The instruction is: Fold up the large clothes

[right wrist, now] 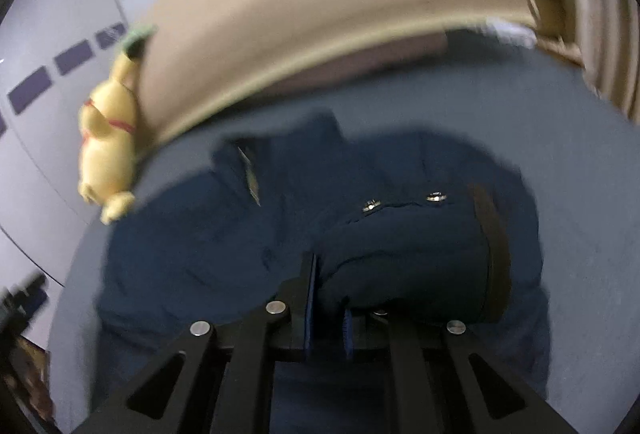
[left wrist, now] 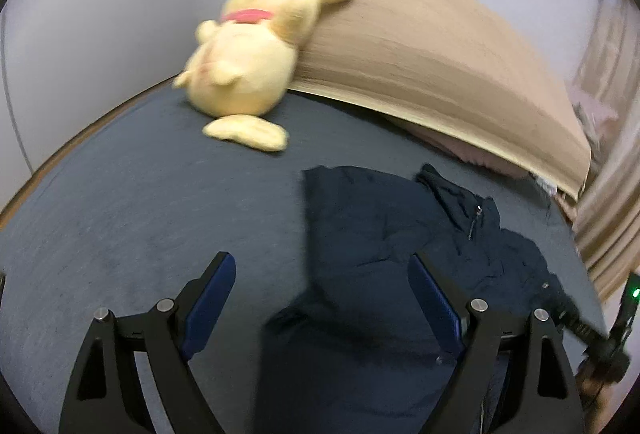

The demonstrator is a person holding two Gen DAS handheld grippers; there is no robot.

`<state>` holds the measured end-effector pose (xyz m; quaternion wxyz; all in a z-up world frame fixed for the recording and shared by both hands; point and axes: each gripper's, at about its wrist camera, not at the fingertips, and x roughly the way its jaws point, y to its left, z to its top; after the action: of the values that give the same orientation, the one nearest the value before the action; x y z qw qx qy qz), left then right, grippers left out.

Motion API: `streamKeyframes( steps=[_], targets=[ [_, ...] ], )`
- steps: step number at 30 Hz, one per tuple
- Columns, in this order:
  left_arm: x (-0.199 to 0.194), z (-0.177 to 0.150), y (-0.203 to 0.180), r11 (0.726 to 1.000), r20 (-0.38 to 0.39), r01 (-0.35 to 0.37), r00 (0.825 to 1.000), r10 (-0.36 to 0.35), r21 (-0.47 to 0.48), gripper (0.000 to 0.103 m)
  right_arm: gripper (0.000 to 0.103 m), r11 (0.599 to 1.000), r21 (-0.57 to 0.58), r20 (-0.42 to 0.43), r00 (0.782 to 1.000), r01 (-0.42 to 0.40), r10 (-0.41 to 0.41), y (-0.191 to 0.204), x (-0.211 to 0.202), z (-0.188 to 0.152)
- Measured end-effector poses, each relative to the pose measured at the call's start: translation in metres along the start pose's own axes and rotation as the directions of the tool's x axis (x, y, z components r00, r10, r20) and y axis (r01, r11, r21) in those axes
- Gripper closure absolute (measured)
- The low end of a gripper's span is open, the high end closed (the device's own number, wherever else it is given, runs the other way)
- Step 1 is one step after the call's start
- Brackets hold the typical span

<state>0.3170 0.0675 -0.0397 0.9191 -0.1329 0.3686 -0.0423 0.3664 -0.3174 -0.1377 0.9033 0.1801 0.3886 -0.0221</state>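
Where the white wall meets the bed at the far left, a yellow plush lies propped against a tan blanket that covers the head of the bed; both are blurred. Blue-grey sheet lies bare in front of the plush. Left claw stands spread wide above the sheet, its blue pads apart, nothing pinched; the left finger hangs over bare sheet, the right finger over cloth. Between and beyond the fingers lies the navy jacket, rumpled, on the right half of the bed, one flap laid flat toward the blanket, its collar and zip pull to the right of that. At the far right edge of the left view a dark device with a green light shows; its nature cannot be told. In the right view the plush sits at the left, the blanket across the top, the jacket filling the centre, two metal snaps on its upper fold. Right claw is pressed together, pinching a fold of the jacket, which bulges up and over its right finger. A brown lining strip runs down the raised fold to the right.
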Motion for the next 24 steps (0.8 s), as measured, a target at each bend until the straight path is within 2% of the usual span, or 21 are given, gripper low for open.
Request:
streamKeyframes(
  steps=[2,7,10,12,13,15,19,22,23,24],
  targets=[
    [0.011,0.001,-0.017,1.0,-0.006,-0.003,1.0,0.003,0.03,0.015,0.091,0.999,0.035,-0.03,1.0,-0.007,0.008,-0.011,0.015,-0.011],
    [0.039,-0.01,-0.058,0.987,-0.022,-0.034,0.999,0.038,0.156,0.015,0.091,0.997,0.066,-0.014,0.999,-0.03,0.031,-0.012,0.016,-0.012],
    [0.062,-0.023,-0.071,0.971,-0.054,-0.09,0.993,0.104,0.222,0.015,0.091,1.0,0.01,0.046,0.999,-0.021,0.021,-0.014,-0.002,-0.006],
    [0.088,-0.037,-0.074,0.949,-0.119,-0.144,0.976,0.184,0.28,0.015,0.091,1.0,0.013,0.016,1.0,-0.009,0.009,-0.021,0.005,-0.01],
    [0.092,-0.042,-0.074,0.947,-0.132,-0.142,0.974,0.187,0.287,0.014,0.092,0.999,0.035,-0.015,1.0,-0.012,0.013,-0.027,0.014,-0.013],
    [0.095,-0.048,-0.074,0.937,-0.121,-0.156,0.972,0.202,0.313,0.013,0.089,0.996,0.089,-0.057,0.998,-0.031,0.036,-0.04,0.025,-0.019],
    [0.088,-0.043,-0.075,0.928,-0.123,-0.165,0.968,0.217,0.334,0.013,0.089,0.988,0.138,-0.075,0.994,-0.068,0.079,-0.049,0.025,-0.016],
    [0.064,-0.03,-0.076,0.943,-0.047,-0.162,0.982,0.183,0.29,0.013,0.085,0.973,0.203,-0.109,0.985,-0.113,0.137,-0.06,0.029,-0.013],
    [0.059,-0.027,-0.078,0.942,-0.015,-0.169,0.983,0.181,0.29,0.013,0.079,0.967,0.222,-0.113,0.981,-0.127,0.155,-0.064,0.028,-0.012],
    [0.061,-0.027,-0.081,0.929,-0.003,-0.195,0.978,0.206,0.314,0.013,0.073,0.961,0.239,-0.118,0.978,-0.141,0.172,-0.066,0.027,-0.012]
  ],
)
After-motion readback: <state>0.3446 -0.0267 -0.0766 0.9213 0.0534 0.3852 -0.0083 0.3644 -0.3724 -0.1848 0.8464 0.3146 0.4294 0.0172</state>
